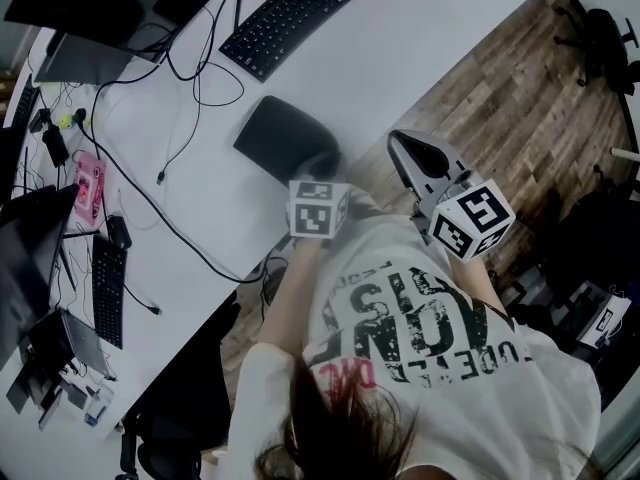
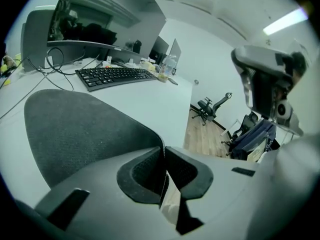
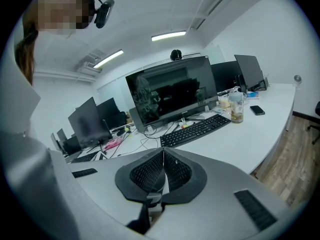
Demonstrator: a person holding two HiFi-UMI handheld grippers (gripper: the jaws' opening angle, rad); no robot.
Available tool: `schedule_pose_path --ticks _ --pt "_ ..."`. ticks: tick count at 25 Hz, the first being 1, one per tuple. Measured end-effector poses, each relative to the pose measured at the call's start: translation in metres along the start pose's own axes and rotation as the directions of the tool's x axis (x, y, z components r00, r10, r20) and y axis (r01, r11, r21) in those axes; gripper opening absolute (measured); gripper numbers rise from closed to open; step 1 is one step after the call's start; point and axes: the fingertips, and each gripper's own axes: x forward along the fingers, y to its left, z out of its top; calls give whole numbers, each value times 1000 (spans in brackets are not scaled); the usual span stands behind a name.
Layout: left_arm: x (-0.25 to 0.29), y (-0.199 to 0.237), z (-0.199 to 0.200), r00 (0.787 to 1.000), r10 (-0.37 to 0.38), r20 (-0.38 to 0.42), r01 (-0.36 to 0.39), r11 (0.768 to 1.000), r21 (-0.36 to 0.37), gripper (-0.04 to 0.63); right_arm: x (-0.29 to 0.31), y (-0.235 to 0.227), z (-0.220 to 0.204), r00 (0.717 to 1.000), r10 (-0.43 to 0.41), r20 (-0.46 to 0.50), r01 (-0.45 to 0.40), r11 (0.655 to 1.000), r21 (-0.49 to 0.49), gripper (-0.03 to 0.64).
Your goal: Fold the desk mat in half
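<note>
On the table (image 1: 430, 53), one desk mat (image 1: 283, 136)

Cool, even indoor light, fairly bright. Ceiling light strips (image 3: 170, 35) glow near the top of both gripper views, and the one at the upper right of the left gripper view is blown out. In the head view the white bench (image 1: 430, 38) glares pale, with only faint, soft shadows beside the cables (image 1: 180, 218). Both gripper views bulge like a fisheye and have black corners. The desk mat (image 2: 75, 134) shows crisp weave. The person's hair (image 1: 340, 428) at the head view's bottom edge is blurred.
</note>
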Motion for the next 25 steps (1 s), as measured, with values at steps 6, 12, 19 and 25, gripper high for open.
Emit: schedule_pose_path --ticks 6,12,19,25 --pt "2 -10 0 998 -68 -10 68 998 -15 141 -1 1 -1 1000 -8 0 8 1000 -1 2" --pt "1 -13 0 998 -61 2 61 998 7 150 -5 1 -1 1000 -20 6 20 1000 -2 2" --pt "-13 -15 15 994 -79 70 84 994 -66 150 -8 1 -1 1000 -27 9 27 1000 -1 2" --pt "-24 -14 25 991 -62 119 73 993 -89 132 -8 4 -2 1000 -21 15 21 1000 -4 2"
